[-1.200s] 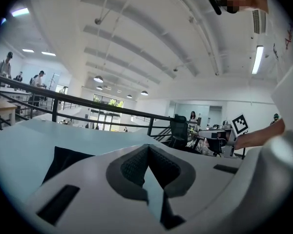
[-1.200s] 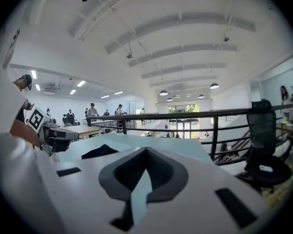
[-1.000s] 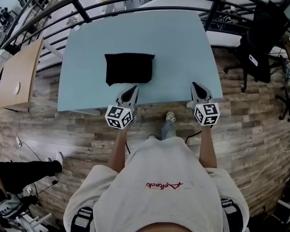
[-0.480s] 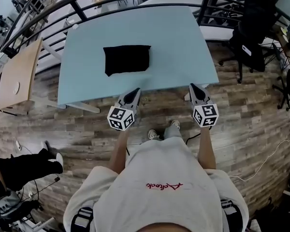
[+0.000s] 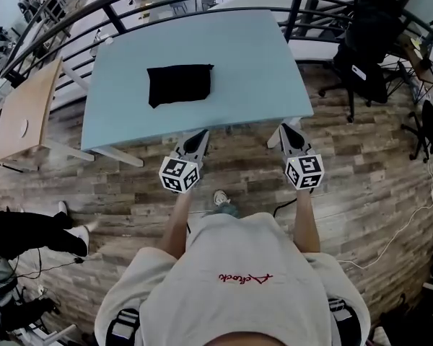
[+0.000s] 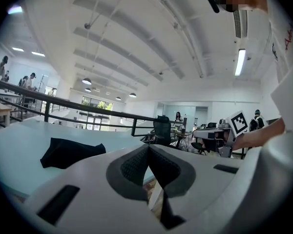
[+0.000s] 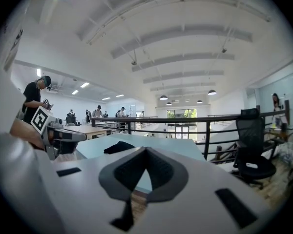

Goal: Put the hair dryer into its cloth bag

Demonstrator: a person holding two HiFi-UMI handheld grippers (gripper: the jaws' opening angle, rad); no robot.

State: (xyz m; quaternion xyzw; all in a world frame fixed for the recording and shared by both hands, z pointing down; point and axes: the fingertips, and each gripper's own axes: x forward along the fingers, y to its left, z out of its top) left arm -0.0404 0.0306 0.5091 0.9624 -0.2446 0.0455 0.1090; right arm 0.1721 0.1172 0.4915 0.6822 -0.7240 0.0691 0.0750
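A light blue table (image 5: 252, 71) on the wood floor (image 5: 375, 193) bears a black cloth bag (image 5: 178, 83)

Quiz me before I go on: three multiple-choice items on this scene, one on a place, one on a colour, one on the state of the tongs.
1. Where is the cloth bag? A) in a box B) on the table C) on a shelf
2. The table top's colour? A) red B) black C) light blue
3. The left tongs and right tongs are: A) shut, empty B) wide open C) shut on the bag

1 B: it lies flat on the top.
2 C: the head view shows pale blue.
3 A: each gripper view shows the jaws meeting with nothing between.
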